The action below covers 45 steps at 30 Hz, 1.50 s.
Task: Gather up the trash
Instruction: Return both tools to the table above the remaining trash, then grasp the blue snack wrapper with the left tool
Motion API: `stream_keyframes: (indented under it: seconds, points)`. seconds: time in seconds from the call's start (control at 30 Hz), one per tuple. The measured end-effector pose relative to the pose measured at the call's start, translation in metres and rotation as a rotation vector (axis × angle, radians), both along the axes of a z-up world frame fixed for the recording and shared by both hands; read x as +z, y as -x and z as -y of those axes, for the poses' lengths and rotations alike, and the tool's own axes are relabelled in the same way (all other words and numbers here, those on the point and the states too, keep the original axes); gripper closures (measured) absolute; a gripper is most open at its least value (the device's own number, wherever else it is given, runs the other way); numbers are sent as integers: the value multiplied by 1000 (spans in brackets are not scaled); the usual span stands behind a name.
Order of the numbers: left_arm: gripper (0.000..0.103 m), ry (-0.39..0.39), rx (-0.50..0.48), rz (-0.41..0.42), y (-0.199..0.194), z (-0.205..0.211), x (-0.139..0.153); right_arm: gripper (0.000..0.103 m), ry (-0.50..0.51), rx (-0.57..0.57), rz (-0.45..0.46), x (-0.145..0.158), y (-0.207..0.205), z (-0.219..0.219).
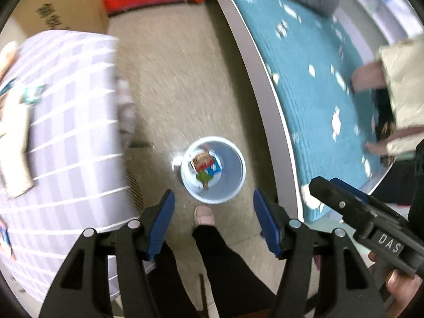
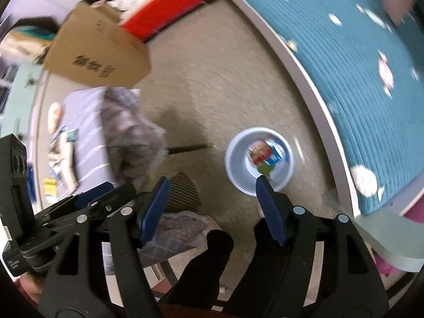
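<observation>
Looking down from both grippers, the cameras catch a round white bin (image 1: pixel 213 169) standing on coarse beige carpet (image 1: pixel 180 79), between a checked tablecloth (image 1: pixel 71 122) and a low bed. The bin is smooth plastic with a thin rim, and three pieces of trash lie at its bottom: a red-and-white wrapper (image 1: pixel 202 160), a blue packet (image 1: pixel 215 168) and a small green scrap (image 1: pixel 204 178). The left gripper (image 1: pixel 214 218) hangs above the bin with its two ribbed blue pads spread wide and nothing between them; a foot in a pale slipper (image 1: pixel 204 216) shows in the gap. The right gripper (image 2: pixel 212 204) is likewise spread and empty, one pad tip overlapping the bin's rim in its own view. The bed carries a teal quilt (image 1: pixel 312 79), stitched in fine rows and dotted with white shapes, inside a curved grey frame (image 1: pixel 254 66). One brown cardboard box (image 2: pixel 98 55) with dark printed characters sits at the carpet's far end beside one red block (image 2: pixel 169 13). More wrappers and papers lie blurred on the tablecloth, too smeared to count.
</observation>
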<state>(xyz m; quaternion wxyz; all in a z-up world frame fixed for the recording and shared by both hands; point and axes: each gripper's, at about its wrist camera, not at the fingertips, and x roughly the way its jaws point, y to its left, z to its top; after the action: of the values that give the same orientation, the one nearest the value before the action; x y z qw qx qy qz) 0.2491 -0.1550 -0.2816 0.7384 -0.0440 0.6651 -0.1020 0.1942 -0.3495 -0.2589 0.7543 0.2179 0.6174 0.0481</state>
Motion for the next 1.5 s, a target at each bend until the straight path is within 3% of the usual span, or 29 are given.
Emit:
stream_keyframes:
  seconds: [0.23,0.5,0.63,0.8,0.97,1.1,1.3,1.37,1.4,1.5]
  points:
    - [39,-19,211,90,38,-120,47,35,-37,229,85,47,-14,-120]
    - [38,-93,510,75,103,-290,41,35,-42,438,74,40,-12,-257]
    - [37,-90,561,87,128,-352,34,35,-33,510,49,30,-8,-316]
    - [32,-132,477,104,139,-387,20,35,-28,529,21,19,1,-360]
    - [32,-145,378,41,135,-395,-8,35,-19,517,-3,11,8,-386]
    - [32,-162,327,7,131,-397,-26,35,-6,502,-14,8,11,-394]
    - [33,-196,229,21,118,-391,-30,35,14,451,-26,9,10,-390]
    - [53,-223,191,31,110,-384,-29,35,22,437,-22,11,8,-386]
    - [58,-220,182,36,108,-384,-29,35,26,431,-18,13,7,-384]
    - [81,-189,233,21,106,-397,-26,35,35,403,-12,17,4,-375]
